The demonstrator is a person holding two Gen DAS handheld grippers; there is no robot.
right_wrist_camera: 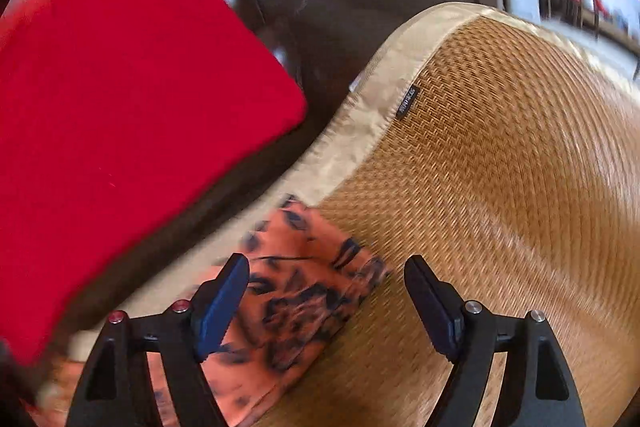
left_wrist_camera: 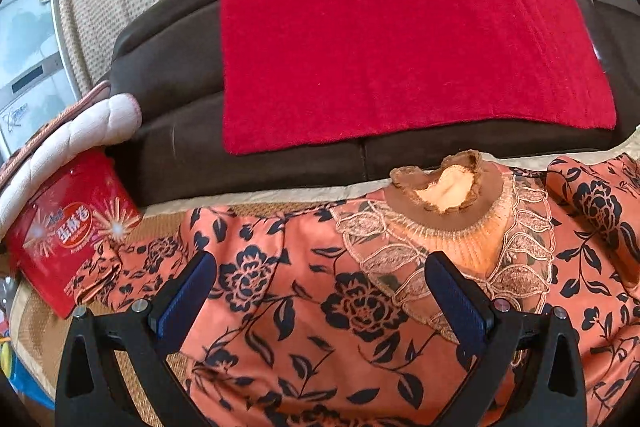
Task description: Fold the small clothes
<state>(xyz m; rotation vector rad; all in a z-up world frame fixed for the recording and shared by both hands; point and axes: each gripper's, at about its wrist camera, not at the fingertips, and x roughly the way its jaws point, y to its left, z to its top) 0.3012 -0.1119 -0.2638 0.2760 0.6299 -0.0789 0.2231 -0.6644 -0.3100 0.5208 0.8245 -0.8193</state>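
An orange top with dark flower print (left_wrist_camera: pixel 312 307) lies spread flat on a woven mat (left_wrist_camera: pixel 36 339); its brown ruffled collar (left_wrist_camera: pixel 448 187) and lace yoke face up. My left gripper (left_wrist_camera: pixel 320 291) hovers open over the shoulder and chest area, with nothing pinched between its blue pads. In the right wrist view, which is blurred, one sleeve end of the top (right_wrist_camera: pixel 304 291) rests on the mat (right_wrist_camera: pixel 500 187). My right gripper (right_wrist_camera: pixel 326 291) stands open above that sleeve end, its pads clear of the cloth.
A dark brown sofa (left_wrist_camera: pixel 172 67) rises just behind the mat, with a folded red towel (left_wrist_camera: pixel 400 39) draped on it. A red snack tin (left_wrist_camera: pixel 68 231) and a white padded cushion (left_wrist_camera: pixel 80 131) sit at the left edge. The mat's beige trim (right_wrist_camera: pixel 360 115) borders the sofa.
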